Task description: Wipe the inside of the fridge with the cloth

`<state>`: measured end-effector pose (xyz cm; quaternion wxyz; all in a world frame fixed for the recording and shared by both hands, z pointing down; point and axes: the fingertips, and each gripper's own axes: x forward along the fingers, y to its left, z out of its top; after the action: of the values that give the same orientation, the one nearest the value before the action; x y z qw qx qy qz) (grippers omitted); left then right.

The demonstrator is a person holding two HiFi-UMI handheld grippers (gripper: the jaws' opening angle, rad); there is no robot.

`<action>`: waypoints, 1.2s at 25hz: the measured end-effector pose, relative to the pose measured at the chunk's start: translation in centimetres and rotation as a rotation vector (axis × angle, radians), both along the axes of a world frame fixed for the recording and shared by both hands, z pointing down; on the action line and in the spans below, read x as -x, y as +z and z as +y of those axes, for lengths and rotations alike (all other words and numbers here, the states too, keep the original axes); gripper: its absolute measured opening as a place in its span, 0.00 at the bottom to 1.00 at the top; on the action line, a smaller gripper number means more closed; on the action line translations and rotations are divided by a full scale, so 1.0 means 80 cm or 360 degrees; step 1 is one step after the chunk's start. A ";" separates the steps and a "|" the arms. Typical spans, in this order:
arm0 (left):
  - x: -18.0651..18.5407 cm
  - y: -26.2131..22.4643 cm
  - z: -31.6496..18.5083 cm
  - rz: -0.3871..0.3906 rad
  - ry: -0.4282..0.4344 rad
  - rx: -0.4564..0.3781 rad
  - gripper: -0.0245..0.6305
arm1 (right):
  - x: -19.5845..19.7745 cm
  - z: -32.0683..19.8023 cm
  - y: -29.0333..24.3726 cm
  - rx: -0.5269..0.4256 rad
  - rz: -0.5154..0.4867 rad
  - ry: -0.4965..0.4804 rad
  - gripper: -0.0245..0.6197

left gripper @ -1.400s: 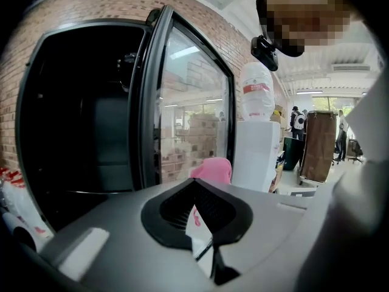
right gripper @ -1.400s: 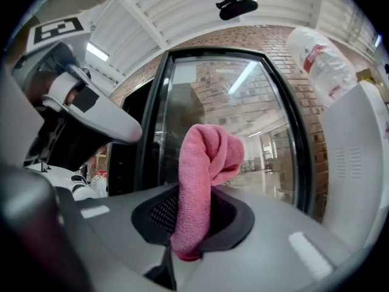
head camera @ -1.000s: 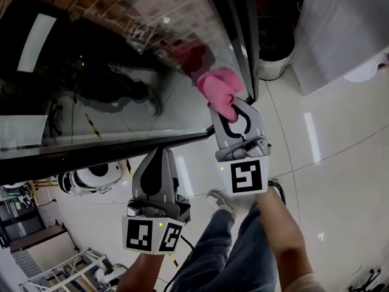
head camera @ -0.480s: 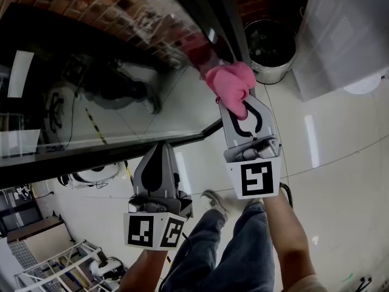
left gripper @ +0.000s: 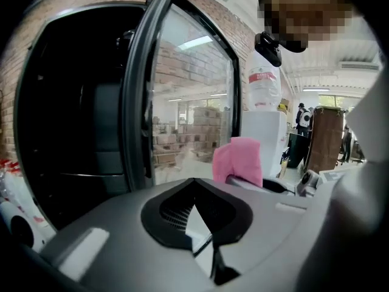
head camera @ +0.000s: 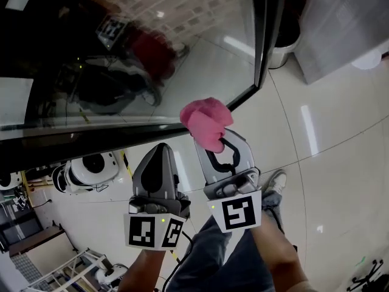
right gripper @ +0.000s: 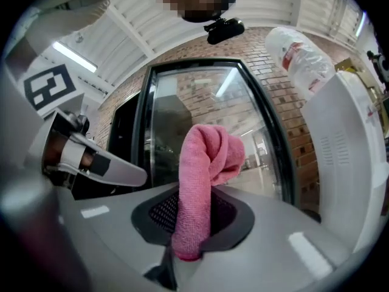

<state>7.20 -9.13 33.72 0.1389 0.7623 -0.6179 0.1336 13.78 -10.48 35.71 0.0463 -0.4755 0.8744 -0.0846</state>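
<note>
While the right gripper (head camera: pixel 214 143) keeps its jaws pinched on the pink cloth (head camera: pixel 205 120), it has dropped back from the glass door (head camera: pixel 200 59). Half a second ago that cloth was up against the door's edge; now it hangs clear of it, over the floor (head camera: pixel 340 139). The left gripper (head camera: pixel 159 157) sits just beside, jaws together on nothing. The fridge (left gripper: pixel 67 114) gapes open and dark, so by my reckoning wiping is paused, with the cloth outside.

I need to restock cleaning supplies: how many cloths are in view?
1: the pink cloth, clamped in the right tool, near the fridge's open glass door. The left tool is shut and empty. The dark fridge interior may hide others.
</note>
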 end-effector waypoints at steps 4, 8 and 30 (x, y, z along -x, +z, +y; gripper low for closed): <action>0.037 0.008 0.018 0.0004 0.0053 -0.0011 0.06 | 0.067 0.029 0.029 0.0035 0.0080 -0.0077 0.13; 0.064 0.020 0.026 0.0014 0.0065 -0.0004 0.06 | 0.109 0.038 0.051 0.0034 0.0146 -0.0124 0.13; -0.040 0.046 -0.015 -0.0010 -0.0017 0.0064 0.06 | -0.045 -0.084 0.107 -0.0026 0.0336 -0.0100 0.13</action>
<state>10.39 -10.35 37.39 0.1530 0.7555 -0.6196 0.1477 17.41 -17.17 44.31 -0.0450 -0.4537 0.8896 -0.0284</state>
